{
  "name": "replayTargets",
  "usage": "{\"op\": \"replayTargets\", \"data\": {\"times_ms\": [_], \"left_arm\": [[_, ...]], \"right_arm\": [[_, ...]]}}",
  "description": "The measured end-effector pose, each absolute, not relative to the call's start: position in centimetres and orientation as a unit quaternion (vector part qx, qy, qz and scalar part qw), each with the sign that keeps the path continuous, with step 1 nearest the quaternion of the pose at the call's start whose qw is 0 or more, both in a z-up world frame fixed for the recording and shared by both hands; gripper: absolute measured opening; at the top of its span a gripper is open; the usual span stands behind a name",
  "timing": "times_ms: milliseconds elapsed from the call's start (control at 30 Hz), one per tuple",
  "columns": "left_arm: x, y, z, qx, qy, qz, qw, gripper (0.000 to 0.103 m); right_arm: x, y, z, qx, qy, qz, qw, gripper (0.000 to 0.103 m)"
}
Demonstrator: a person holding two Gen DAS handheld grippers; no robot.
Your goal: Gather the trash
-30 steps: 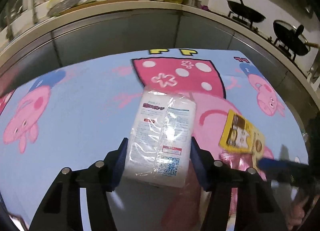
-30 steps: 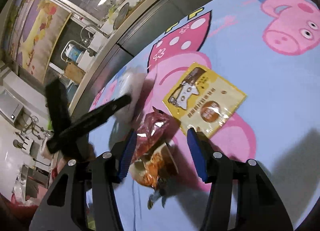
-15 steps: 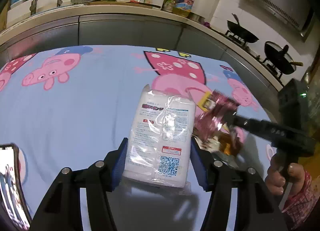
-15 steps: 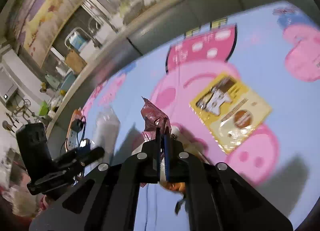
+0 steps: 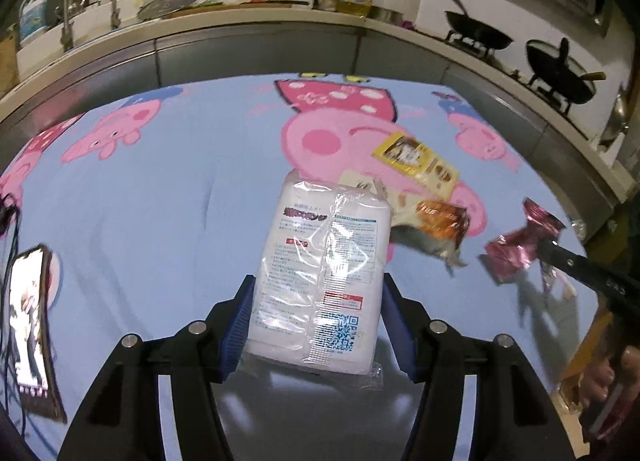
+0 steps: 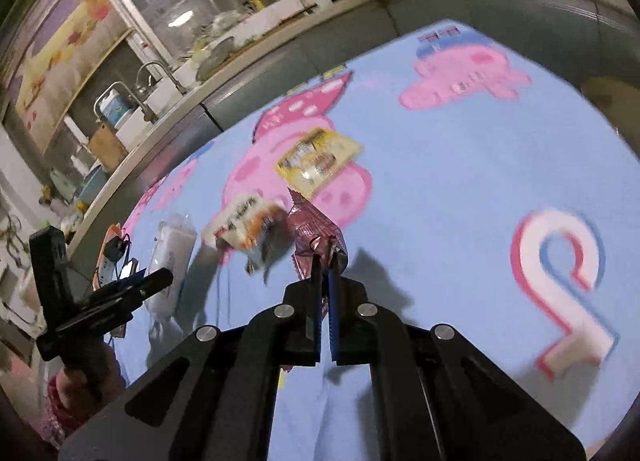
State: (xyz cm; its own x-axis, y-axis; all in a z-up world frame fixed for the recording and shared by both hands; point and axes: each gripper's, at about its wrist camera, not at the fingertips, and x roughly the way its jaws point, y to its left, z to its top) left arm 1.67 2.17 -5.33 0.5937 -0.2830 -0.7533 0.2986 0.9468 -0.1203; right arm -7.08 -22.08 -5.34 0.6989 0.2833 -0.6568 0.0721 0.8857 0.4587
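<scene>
My left gripper (image 5: 316, 321) is shut on a white plastic packet (image 5: 324, 273) with printed text and a QR code, held above the blue cartoon tablecloth (image 5: 160, 189). My right gripper (image 6: 325, 261) is shut on a crumpled dark red wrapper (image 6: 314, 229), lifted off the cloth; the wrapper also shows in the left wrist view (image 5: 520, 241). An orange and white snack bag (image 5: 432, 217) and a flat yellow sachet (image 5: 416, 163) lie on the cloth beyond the packet. The white packet in the left gripper appears in the right wrist view (image 6: 172, 257).
A phone (image 5: 28, 333) lies at the cloth's left edge with cables beside it. A steel counter (image 5: 280, 41) with a sink, bottles and two woks on a stove rings the far side. An orange power strip (image 6: 110, 257) sits at the left edge.
My right gripper has carried the red wrapper away to the right, clear of the orange bag, which now lies uncovered on the cloth. My left gripper has kept its hold on the white packet.
</scene>
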Motion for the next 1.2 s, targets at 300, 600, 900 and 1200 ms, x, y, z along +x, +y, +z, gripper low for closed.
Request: {"op": "replayTargets", "data": {"times_ms": [300, 600, 900, 1200], "left_arm": [[1.4, 4.5, -6.2, 0.002, 0.434, -0.119, 0.893, 0.062], [1.6, 5.5, -7.0, -0.005, 0.440, -0.110, 0.891, 0.065], [1.8, 5.5, -8.2, 0.002, 0.456, -0.093, 0.885, 0.070], [1.6, 5.0, -8.4, 0.018, 0.451, -0.089, 0.888, 0.074]], "right_arm": [[-7.2, -19.6, -6.3, 0.239, 0.402, 0.089, 0.879, 0.005], [-7.3, -19.3, -6.5, 0.237, 0.406, 0.066, 0.880, 0.042], [-6.8, -19.0, -6.7, 0.233, 0.410, 0.063, 0.880, 0.047], [-5.9, -18.7, -7.7, 0.234, 0.419, 0.067, 0.875, 0.050]]}}
